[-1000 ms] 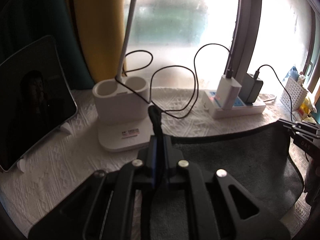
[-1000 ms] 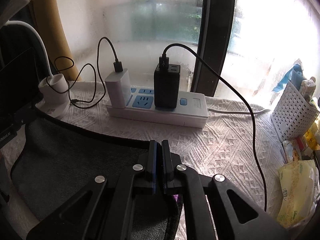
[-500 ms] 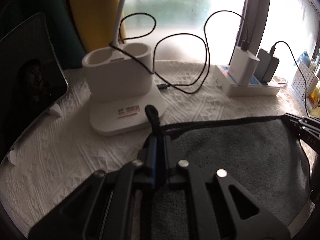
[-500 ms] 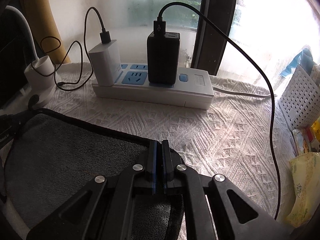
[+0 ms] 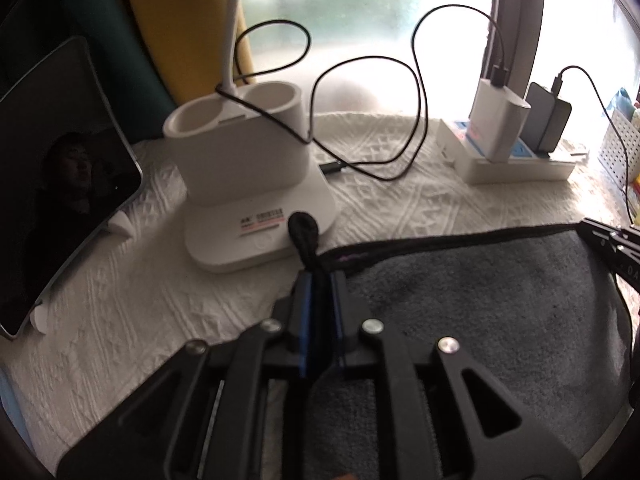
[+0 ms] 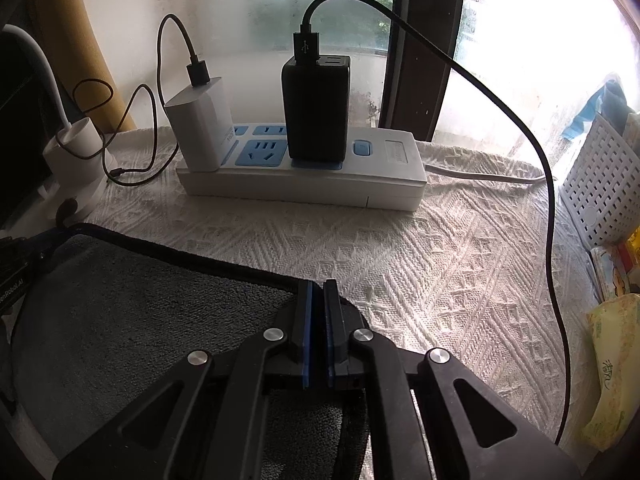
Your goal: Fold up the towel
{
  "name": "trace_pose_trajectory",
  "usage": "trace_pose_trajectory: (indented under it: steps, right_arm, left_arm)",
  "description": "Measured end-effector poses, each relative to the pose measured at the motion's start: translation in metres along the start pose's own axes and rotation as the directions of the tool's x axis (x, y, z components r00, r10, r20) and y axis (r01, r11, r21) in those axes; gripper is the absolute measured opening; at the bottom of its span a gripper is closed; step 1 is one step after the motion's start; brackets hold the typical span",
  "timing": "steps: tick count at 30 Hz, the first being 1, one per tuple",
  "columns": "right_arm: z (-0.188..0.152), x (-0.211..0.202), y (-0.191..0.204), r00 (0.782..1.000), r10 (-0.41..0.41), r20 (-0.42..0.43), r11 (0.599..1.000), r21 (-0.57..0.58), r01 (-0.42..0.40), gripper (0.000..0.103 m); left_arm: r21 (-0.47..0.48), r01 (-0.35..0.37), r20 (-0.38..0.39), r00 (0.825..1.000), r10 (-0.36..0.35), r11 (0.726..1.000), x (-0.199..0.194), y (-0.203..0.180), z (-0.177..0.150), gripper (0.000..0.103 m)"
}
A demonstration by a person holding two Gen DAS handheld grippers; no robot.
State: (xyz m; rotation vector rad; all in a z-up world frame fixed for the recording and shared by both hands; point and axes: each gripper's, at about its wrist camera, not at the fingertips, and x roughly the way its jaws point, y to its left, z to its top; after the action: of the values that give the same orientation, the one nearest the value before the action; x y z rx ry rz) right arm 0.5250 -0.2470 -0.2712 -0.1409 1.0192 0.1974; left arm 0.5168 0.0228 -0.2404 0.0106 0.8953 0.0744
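A dark grey towel [image 5: 500,308] with a black hem is stretched between my two grippers, low over the white textured tablecloth [image 5: 132,300]. My left gripper [image 5: 319,280] is shut on its left corner, with the towel's black hanging loop [image 5: 304,236] sticking out past the fingertips. My right gripper [image 6: 316,288] is shut on the right corner of the towel [image 6: 152,312]. Each gripper shows at the edge of the other's view: the right gripper [image 5: 612,244] and the left gripper [image 6: 16,264].
A white desk-lamp base [image 5: 248,184] stands just beyond the left corner. A tablet [image 5: 52,184] leans at the left. A white power strip [image 6: 304,176] with two chargers and black cables lies beyond the towel's far edge. A white basket [image 6: 600,188] and tissue packs [image 6: 612,364] stand at the right.
Both grippers have carried the towel's held edge forward and down, towards the lamp base and the power strip. The towel now hangs lower over the tablecloth. Both stay shut.
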Motion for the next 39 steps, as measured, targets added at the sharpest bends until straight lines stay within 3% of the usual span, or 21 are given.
trace_pose_trajectory:
  steps: [4,7,8,9,11,12,17,18,19,20,21,22,27,39]
  right_arm:
    - [0.002,0.001,0.000,1.000,0.009,-0.008,1.000,0.006,-0.009,0.007]
    - [0.004,-0.002,-0.005,1.000,0.002,-0.015,0.999,0.033,-0.002,0.018]
    - [0.004,-0.003,-0.006,1.000,-0.015,-0.015,0.999,0.039,0.015,0.032]
    - [0.004,-0.005,-0.007,1.000,-0.025,-0.014,0.999,0.046,0.026,0.054]
    - [0.004,-0.011,-0.008,1.000,-0.015,-0.006,0.998,0.057,0.016,0.080]
    - [0.003,-0.016,-0.007,1.000,-0.018,0.004,0.998,0.060,0.018,0.083]
    - [0.004,-0.051,-0.003,0.997,-0.033,0.063,0.998,0.057,0.029,0.083]
    - [0.004,-0.058,-0.002,0.997,-0.030,0.070,0.998,0.054,0.027,0.084]
    - [0.004,-0.066,-0.001,0.997,-0.029,0.078,0.998,0.052,0.025,0.084]
    - [0.003,-0.074,0.000,0.996,-0.028,0.089,0.998,0.050,0.024,0.084]
    - [0.003,-0.082,0.002,0.995,-0.029,0.101,0.999,0.048,0.024,0.084]
    - [0.002,-0.090,0.003,0.993,-0.029,0.111,0.999,0.045,0.024,0.084]
    - [-0.007,-0.126,0.013,0.987,-0.034,0.159,0.998,0.052,0.026,0.084]
    - [-0.050,-0.234,0.023,0.960,-0.051,0.277,0.998,0.057,0.037,0.084]
  left_arm:
    - [-0.028,-0.019,0.005,1.000,0.020,0.999,-0.009,0.006,-0.001,0.016]
    - [-0.050,0.019,0.020,1.000,-0.018,0.999,-0.019,0.012,-0.002,0.018]
    - [-0.056,0.031,0.027,0.999,-0.030,0.998,-0.021,0.012,-0.001,0.018]
    - [-0.062,0.039,0.048,0.998,-0.036,0.997,-0.026,0.013,-0.002,0.018]
    - [-0.070,0.030,0.090,0.996,-0.024,0.997,-0.037,0.017,-0.003,0.019]
    - [-0.068,0.019,0.099,0.995,-0.012,0.998,-0.042,0.018,-0.004,0.019]
    - [-0.048,0.006,0.125,0.992,0.000,0.999,-0.067,0.016,-0.009,0.026]
    - [-0.051,0.016,0.134,0.991,-0.009,0.999,-0.072,0.016,-0.010,0.034]
    - [-0.054,0.022,0.146,0.989,-0.014,0.998,-0.079,0.016,-0.012,0.052]
    - [-0.057,0.034,0.157,0.987,-0.024,0.998,-0.085,0.017,-0.013,0.062]
    - [-0.058,0.050,0.166,0.985,-0.040,0.997,-0.092,0.016,-0.015,0.084]
    - [-0.066,0.061,0.179,0.983,-0.048,0.996,-0.099,0.016,-0.017,0.098]
    - [-0.066,0.089,0.221,0.973,-0.072,0.994,-0.138,0.013,-0.026,0.102]
    - [-0.097,0.090,0.317,0.947,-0.055,0.991,-0.250,0.015,-0.060,0.102]
